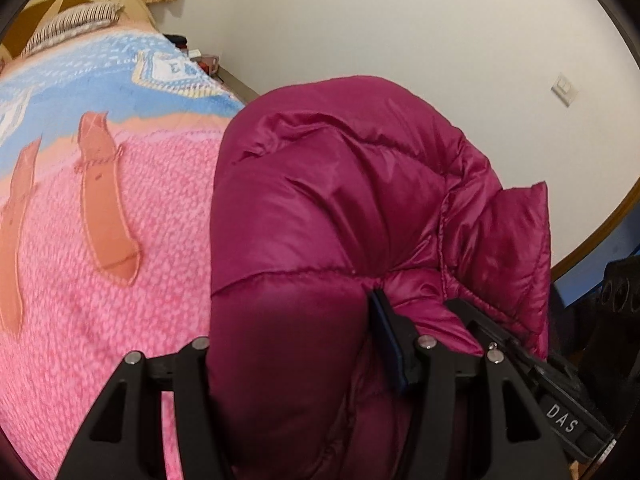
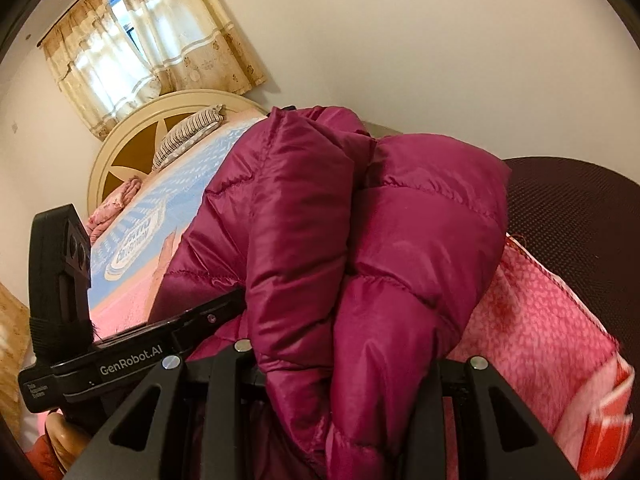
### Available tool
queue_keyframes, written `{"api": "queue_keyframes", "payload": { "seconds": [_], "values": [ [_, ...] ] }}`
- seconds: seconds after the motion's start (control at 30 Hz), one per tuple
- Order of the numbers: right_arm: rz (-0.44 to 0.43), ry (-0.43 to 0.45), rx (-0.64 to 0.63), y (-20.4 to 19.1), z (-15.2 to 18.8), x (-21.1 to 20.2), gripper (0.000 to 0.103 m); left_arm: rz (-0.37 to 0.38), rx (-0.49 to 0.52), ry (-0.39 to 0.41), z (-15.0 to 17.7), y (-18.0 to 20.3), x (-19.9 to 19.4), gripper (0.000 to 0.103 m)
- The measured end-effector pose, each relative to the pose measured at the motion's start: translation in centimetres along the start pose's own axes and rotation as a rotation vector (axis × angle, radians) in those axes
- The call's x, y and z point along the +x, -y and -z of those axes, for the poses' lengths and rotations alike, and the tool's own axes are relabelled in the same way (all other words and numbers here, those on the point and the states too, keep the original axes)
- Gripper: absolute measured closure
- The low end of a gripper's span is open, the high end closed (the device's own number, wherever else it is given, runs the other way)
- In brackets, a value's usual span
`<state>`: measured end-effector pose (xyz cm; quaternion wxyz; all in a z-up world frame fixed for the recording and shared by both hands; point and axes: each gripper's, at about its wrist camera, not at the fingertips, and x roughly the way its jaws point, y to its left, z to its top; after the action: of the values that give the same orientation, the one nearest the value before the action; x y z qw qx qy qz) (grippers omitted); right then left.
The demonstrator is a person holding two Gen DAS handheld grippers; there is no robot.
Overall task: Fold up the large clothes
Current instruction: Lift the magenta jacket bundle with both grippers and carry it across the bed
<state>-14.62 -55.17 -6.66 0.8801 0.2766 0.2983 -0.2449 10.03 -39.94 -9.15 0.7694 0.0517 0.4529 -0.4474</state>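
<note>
A magenta quilted puffer jacket (image 1: 320,208) is bunched up and lifted over the bed. In the left wrist view my left gripper (image 1: 296,308) is shut on a thick fold of it. The right finger's blue pad (image 1: 386,328) presses into the fabric, and the left finger is hidden behind the bulge. My right gripper (image 1: 476,312) bites the same bunch just to the right. In the right wrist view the jacket (image 2: 360,240) swells out from between the jaws of my right gripper (image 2: 340,320) and covers both fingers. The left gripper (image 2: 224,306) reaches into the fabric from the left.
A pink and blue knitted bedspread (image 1: 120,240) covers the bed below and to the left. A cream headboard (image 2: 120,148), a striped pillow (image 2: 188,132) and a curtained window (image 2: 140,48) lie beyond. A dark mesh surface (image 2: 580,208) is at right, next to a white wall (image 1: 400,20).
</note>
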Motion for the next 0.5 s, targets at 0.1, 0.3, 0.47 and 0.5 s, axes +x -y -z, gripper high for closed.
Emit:
{"api": "queue_keyframes", "payload": {
  "seconds": [0.1,0.3,0.47,0.5],
  "values": [
    [-0.010,-0.019,0.023,1.4,0.1,0.8,0.069,-0.049,0.030,-0.002,-0.4,1.3,0.8,0.045],
    [-0.092,-0.071,0.126,5.2,0.5,3.1,0.069,-0.139,0.112,0.016,-0.3,3.2,2.0,0.040],
    [-0.189,-0.076,0.214,7.3,1.4,4.0,0.066,-0.178,0.170,0.053,0.3,3.5,2.1,0.033],
    [-0.191,-0.080,0.215,7.4,1.5,3.9,0.066,-0.179,0.176,0.057,0.3,3.6,2.1,0.032]
  ]
}}
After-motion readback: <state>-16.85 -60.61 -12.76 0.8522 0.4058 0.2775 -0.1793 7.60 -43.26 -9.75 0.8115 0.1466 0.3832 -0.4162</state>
